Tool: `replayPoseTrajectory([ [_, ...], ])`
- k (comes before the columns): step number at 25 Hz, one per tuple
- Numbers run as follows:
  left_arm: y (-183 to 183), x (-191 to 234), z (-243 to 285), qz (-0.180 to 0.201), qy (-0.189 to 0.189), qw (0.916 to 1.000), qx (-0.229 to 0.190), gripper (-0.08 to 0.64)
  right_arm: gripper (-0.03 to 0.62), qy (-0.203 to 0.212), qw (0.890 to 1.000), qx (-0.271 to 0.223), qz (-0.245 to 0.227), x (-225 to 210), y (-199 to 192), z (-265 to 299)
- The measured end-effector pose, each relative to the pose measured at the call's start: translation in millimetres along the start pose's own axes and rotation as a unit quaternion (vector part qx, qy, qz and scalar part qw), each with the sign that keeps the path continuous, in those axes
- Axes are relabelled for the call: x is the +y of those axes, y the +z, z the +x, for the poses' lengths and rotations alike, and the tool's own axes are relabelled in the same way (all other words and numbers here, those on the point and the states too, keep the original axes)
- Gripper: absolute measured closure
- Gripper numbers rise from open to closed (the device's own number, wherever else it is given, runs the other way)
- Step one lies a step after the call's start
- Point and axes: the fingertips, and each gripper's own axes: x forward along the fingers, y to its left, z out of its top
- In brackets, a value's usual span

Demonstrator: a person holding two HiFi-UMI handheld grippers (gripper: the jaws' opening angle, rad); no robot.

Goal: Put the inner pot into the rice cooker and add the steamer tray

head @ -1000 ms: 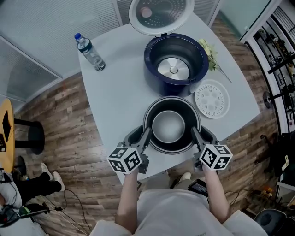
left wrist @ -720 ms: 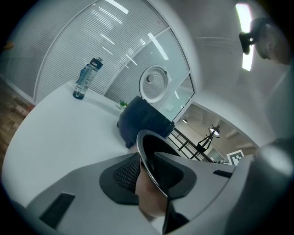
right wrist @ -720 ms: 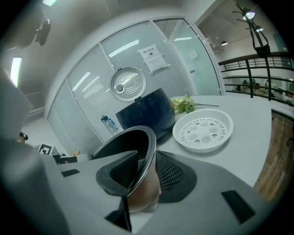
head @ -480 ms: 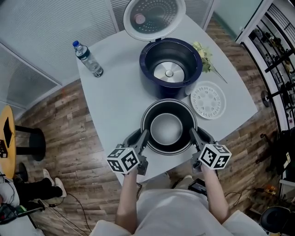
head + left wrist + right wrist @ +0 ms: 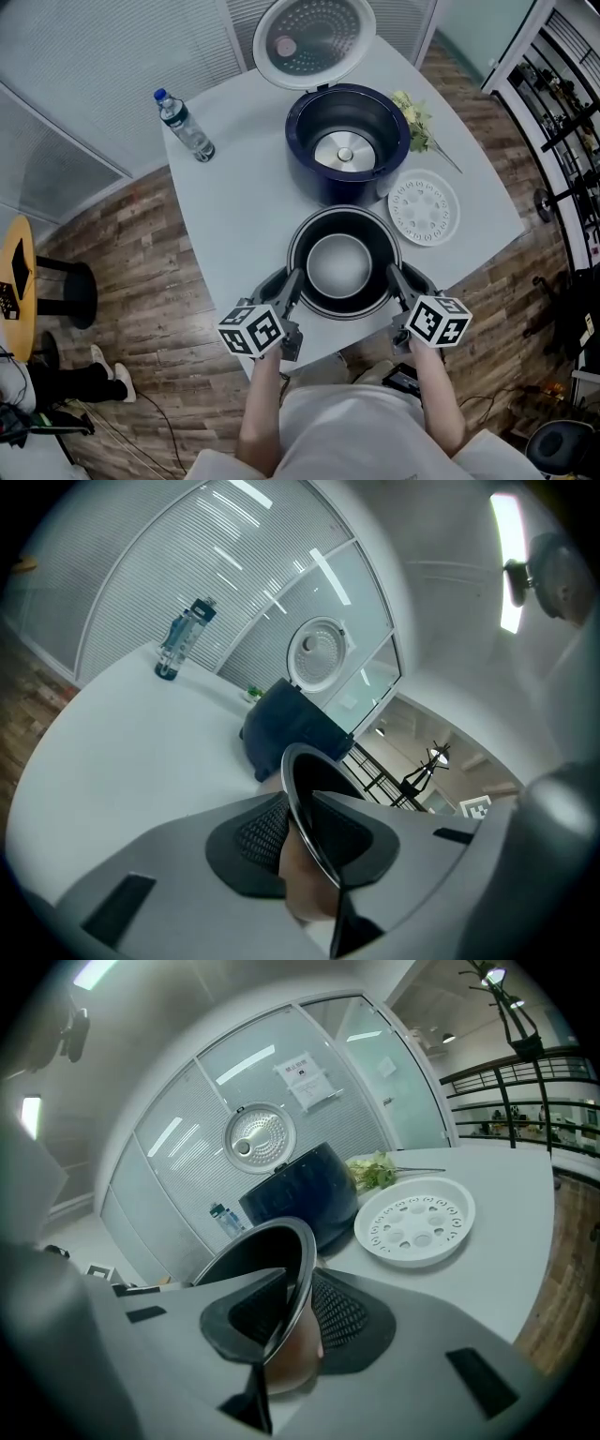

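The dark inner pot (image 5: pixel 344 265) with a silvery bottom stands on the white table (image 5: pixel 244 206) near its front edge. My left gripper (image 5: pixel 292 281) holds the pot's left rim and my right gripper (image 5: pixel 397 278) its right rim. Both sets of jaws are closing with the rim between the pads. In the left gripper view the thin rim (image 5: pixel 302 794) runs between the left gripper (image 5: pixel 305 813) pads. The right gripper view shows the pot wall (image 5: pixel 253 1260) inside the right gripper (image 5: pixel 295 1302). Behind the pot the navy rice cooker (image 5: pixel 347 141) stands with its lid (image 5: pixel 314 37) up. The white steamer tray (image 5: pixel 423 207) lies to the right.
A water bottle (image 5: pixel 186 125) stands at the table's back left. Green leaves (image 5: pixel 415 117) lie right of the cooker. Wooden floor surrounds the table, with a dark stool (image 5: pixel 61 281) at the left and metal railings at the right.
Both grippers stay at the pot's sides and the pot has not moved on the table. Only the head view has shifted a little.
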Motion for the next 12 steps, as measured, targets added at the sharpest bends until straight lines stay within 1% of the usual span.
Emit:
replayPoseTrajectory([
  [4, 11, -3, -8, 0.002, 0.004, 0.9999, -0.009, 0.483, 0.499, 0.018, 1.000, -0.011, -0.002, 12, 9, -3],
  [12, 40, -19, -33, 0.011, 0.002, 0.9986, -0.051, 0.488, 0.499, 0.055, 0.998, -0.041, -0.016, 42, 31, -17],
])
